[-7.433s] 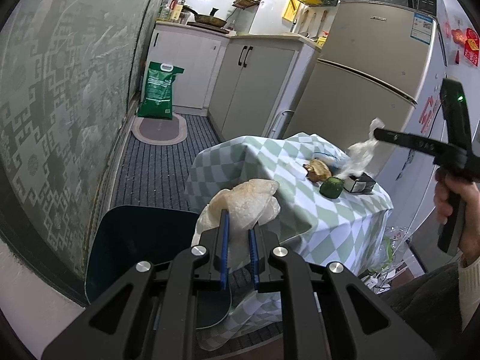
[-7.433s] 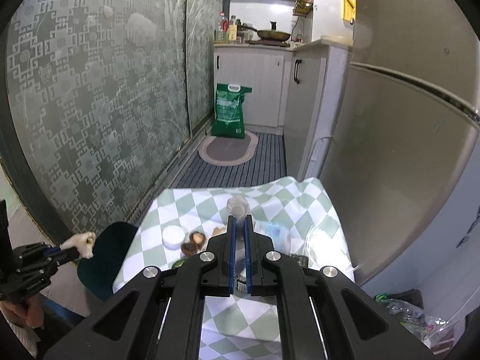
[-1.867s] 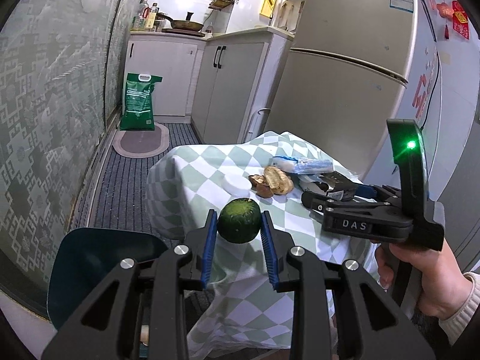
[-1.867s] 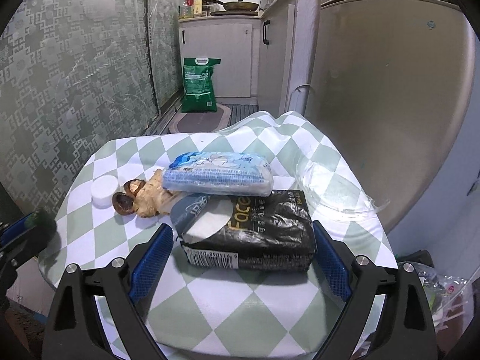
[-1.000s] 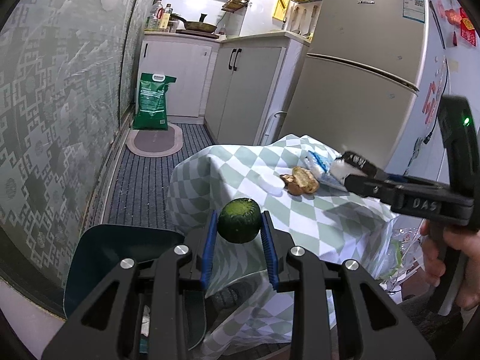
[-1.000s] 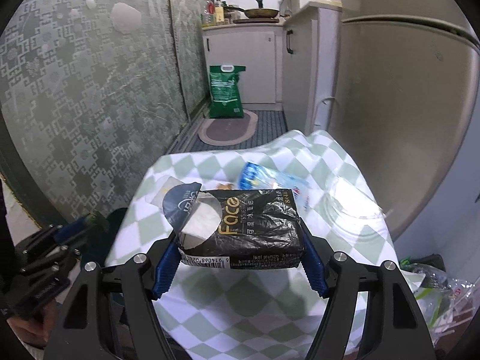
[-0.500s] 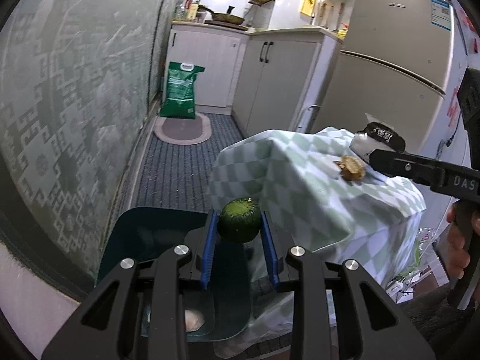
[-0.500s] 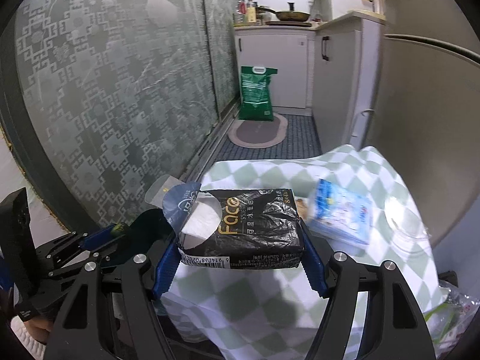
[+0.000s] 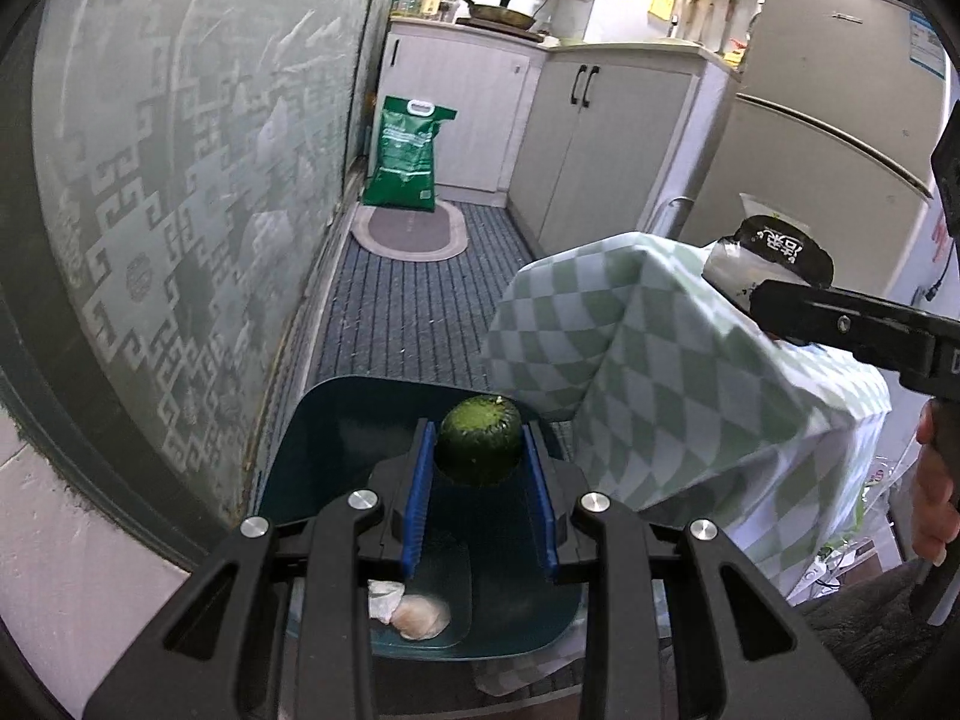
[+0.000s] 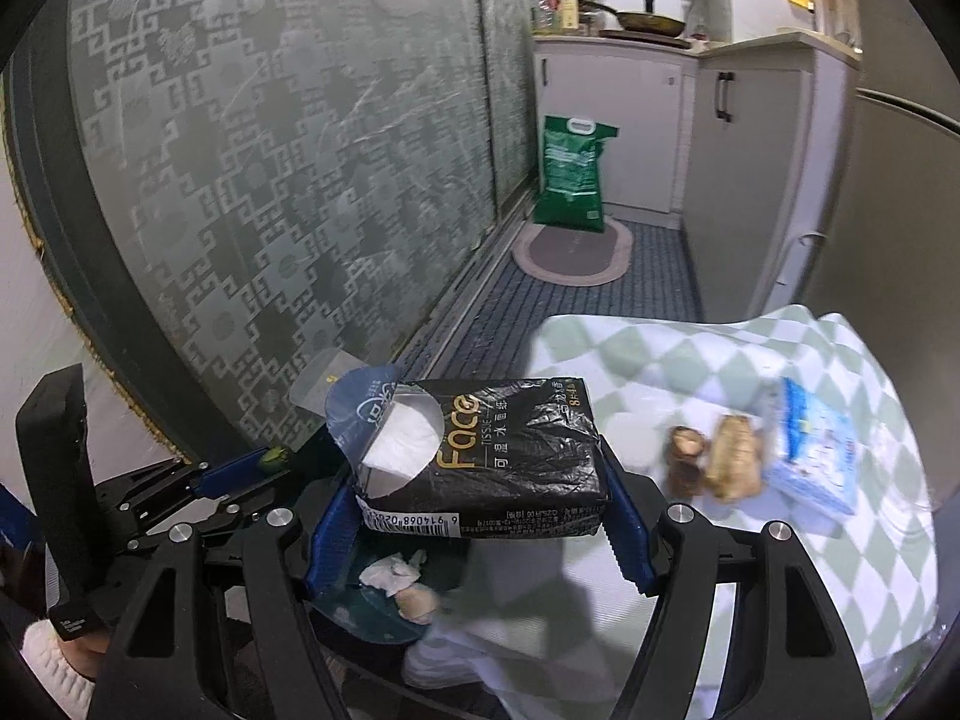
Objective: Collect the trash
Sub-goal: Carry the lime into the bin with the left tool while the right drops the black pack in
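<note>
My left gripper [image 9: 480, 456] is shut on a round green fruit [image 9: 479, 447] and holds it above the open dark teal bin [image 9: 336, 420] on the floor. Crumpled tissue and a pale peel [image 9: 420, 617] lie in the bin. My right gripper [image 10: 477, 495] is shut on a black tissue pack [image 10: 480, 456] and holds it above the table edge, near the bin [image 10: 366, 618]. The pack also shows in the left wrist view [image 9: 768, 258]. The left gripper shows in the right wrist view [image 10: 240, 474].
The small table has a green checked cloth [image 10: 780, 540]. On it lie brown food scraps [image 10: 714, 456] and a blue packet [image 10: 816, 450]. A patterned glass door [image 9: 180, 180] is on the left. A green sack [image 9: 405, 153], cabinets and a fridge [image 9: 828, 138] stand behind.
Both grippers have swung left from the table toward the bin. The green fruit now hangs over the bin opening. The tissue pack has been lifted off the table and carried toward the bin.
</note>
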`<state>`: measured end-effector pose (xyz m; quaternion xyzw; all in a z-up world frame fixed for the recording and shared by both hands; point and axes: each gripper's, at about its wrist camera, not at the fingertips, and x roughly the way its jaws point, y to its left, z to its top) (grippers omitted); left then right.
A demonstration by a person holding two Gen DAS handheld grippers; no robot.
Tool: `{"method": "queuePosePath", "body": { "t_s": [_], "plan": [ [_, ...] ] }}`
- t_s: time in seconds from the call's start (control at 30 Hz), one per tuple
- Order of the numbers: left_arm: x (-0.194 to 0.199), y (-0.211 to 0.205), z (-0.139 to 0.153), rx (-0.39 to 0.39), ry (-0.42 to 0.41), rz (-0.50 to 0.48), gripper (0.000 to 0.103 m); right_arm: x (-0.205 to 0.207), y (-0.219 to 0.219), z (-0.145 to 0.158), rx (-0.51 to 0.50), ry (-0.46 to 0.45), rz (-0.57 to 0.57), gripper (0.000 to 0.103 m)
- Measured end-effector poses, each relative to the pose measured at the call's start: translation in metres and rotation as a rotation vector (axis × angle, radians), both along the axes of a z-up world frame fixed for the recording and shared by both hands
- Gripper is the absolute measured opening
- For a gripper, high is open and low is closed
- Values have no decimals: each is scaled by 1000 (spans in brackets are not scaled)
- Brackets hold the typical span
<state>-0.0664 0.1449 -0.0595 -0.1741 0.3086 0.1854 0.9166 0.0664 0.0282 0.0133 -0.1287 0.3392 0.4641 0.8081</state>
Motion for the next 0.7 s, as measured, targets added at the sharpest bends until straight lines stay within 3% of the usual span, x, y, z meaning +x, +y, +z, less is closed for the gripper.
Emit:
{"method": "queuePosePath", "body": {
  "t_s": [0.53, 0.57, 0.6, 0.7],
  "plan": [
    [-10, 21, -18, 2, 57, 31, 32, -16, 60, -29, -38, 98, 92, 72],
    [-12, 22, -18, 1, 57, 36, 33, -17, 62, -30, -40, 99, 95, 72],
    [-13, 23, -17, 2, 55, 42, 43, -18, 65, -31, -42, 102, 99, 72],
    [-18, 25, -16, -1, 40, 46, 43, -20, 71, -34, -48, 105, 106, 71]
  ]
}}
